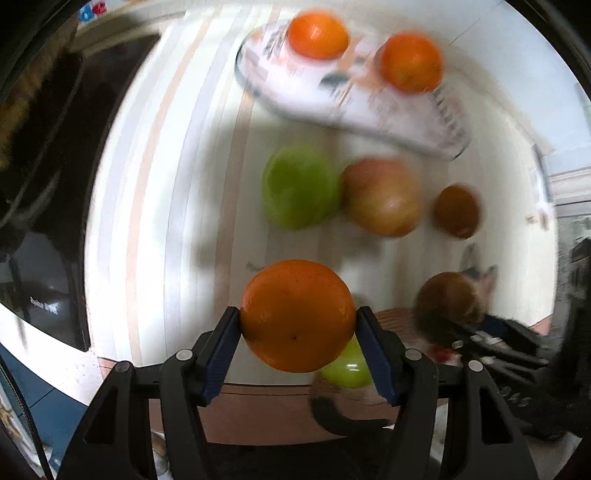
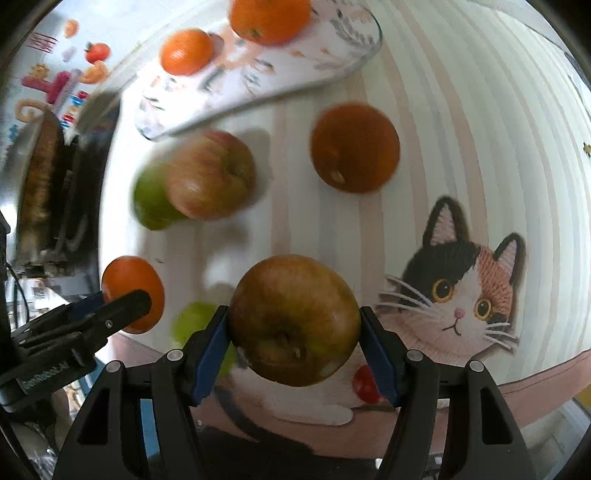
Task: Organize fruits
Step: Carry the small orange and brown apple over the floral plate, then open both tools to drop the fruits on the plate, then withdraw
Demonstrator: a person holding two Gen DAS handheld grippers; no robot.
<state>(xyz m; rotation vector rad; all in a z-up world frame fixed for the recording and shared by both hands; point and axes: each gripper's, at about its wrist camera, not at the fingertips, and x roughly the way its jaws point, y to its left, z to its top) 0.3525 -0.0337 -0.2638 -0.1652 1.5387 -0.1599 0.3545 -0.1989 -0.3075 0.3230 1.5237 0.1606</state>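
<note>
My left gripper is shut on an orange and holds it above the striped mat. My right gripper is shut on a brownish apple; it also shows in the left wrist view. A glass tray at the far side holds two oranges. On the mat lie a green apple, a red-green apple and a dark orange fruit. Another green apple lies under my left gripper. The left gripper with its orange shows in the right wrist view.
The mat is white with pale stripes and a cat picture. A dark appliance stands left of the mat. Magnets cover a surface at the far left.
</note>
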